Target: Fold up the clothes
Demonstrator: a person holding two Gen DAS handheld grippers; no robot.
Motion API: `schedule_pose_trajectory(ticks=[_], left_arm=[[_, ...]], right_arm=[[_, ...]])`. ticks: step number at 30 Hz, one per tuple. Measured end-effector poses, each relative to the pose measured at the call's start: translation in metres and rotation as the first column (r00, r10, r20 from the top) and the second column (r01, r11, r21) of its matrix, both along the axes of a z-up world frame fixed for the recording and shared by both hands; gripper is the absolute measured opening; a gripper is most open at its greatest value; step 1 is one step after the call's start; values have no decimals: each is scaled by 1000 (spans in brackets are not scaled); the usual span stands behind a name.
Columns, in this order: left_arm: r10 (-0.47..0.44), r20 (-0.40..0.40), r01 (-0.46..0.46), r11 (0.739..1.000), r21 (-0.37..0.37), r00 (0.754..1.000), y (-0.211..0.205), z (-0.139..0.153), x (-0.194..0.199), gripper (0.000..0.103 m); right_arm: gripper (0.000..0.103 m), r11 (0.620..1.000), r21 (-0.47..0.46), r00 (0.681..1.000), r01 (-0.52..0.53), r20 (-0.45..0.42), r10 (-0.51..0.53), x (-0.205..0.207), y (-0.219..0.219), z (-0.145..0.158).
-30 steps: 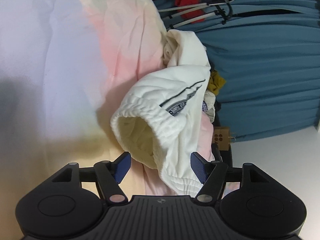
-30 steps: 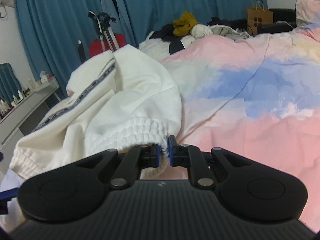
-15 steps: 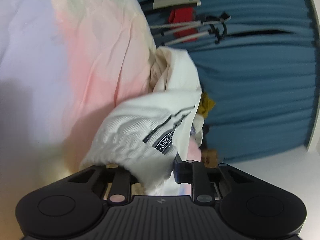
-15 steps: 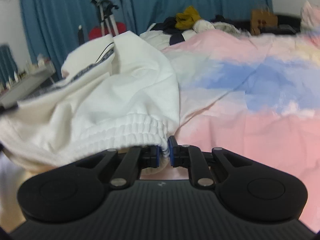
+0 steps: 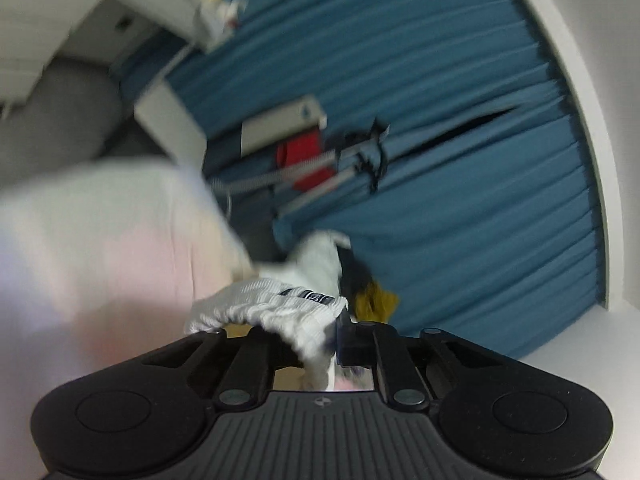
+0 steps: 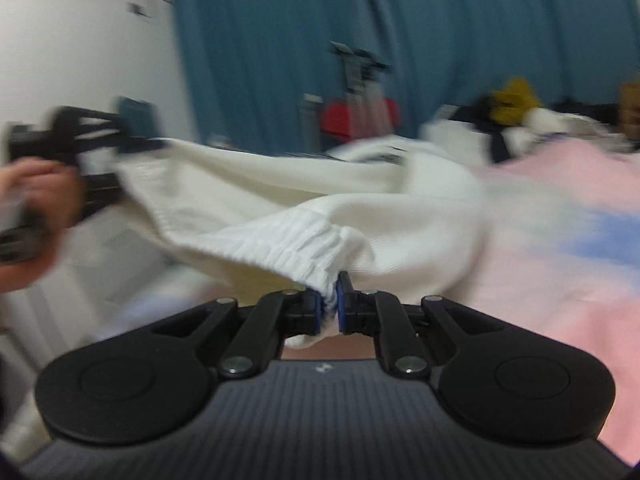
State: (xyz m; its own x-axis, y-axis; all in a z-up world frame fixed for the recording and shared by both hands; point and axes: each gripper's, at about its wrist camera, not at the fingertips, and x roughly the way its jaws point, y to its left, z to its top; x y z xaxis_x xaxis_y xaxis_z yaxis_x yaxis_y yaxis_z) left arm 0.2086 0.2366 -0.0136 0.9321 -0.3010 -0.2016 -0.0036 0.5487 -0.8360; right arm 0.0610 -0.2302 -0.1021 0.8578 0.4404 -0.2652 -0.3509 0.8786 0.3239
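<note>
A white garment [image 6: 400, 216] with a ribbed elastic band and a dark printed stripe hangs stretched above the bed. My right gripper [image 6: 329, 306] is shut on the ribbed band at the bottom centre of the right wrist view. My left gripper [image 5: 320, 340] is shut on another part of the ribbed band [image 5: 280, 312]. The left gripper also shows at the far left of the right wrist view [image 6: 120, 148], held in a hand and pulling the cloth taut. Both views are blurred by motion.
A pink, blue and white bedcover [image 6: 560, 264] lies under the garment. A pile of other clothes [image 6: 516, 120] with a yellow item sits at the far side. Blue curtains [image 6: 280, 40], a red object with a metal stand [image 6: 360, 112] and a white desk [image 5: 180, 128] are behind.
My left gripper closed on the ribbed band and swung up and away from the bed. The garment has lifted and stretched between both grippers. My right gripper stayed shut on the band.
</note>
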Motion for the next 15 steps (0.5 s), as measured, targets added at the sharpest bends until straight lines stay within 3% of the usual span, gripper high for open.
schedule_pose_trajectory(ticks=[5, 10, 12, 15], left_arm=[[128, -10, -125, 982, 145, 992, 64, 31, 5, 9], [217, -157, -174, 953, 248, 963, 116, -21, 25, 10], [233, -218, -169, 946, 276, 948, 126, -48, 32, 10], [232, -242, -153, 940, 304, 942, 134, -75, 35, 12]], right_arm=[[11, 972, 71, 975, -223, 13, 222, -5, 83, 1], [11, 936, 24, 932, -351, -89, 352, 16, 145, -45], [11, 931, 30, 919, -363, -153, 363, 29, 152, -64], [11, 926, 46, 903, -376, -208, 377, 42, 153, -83]])
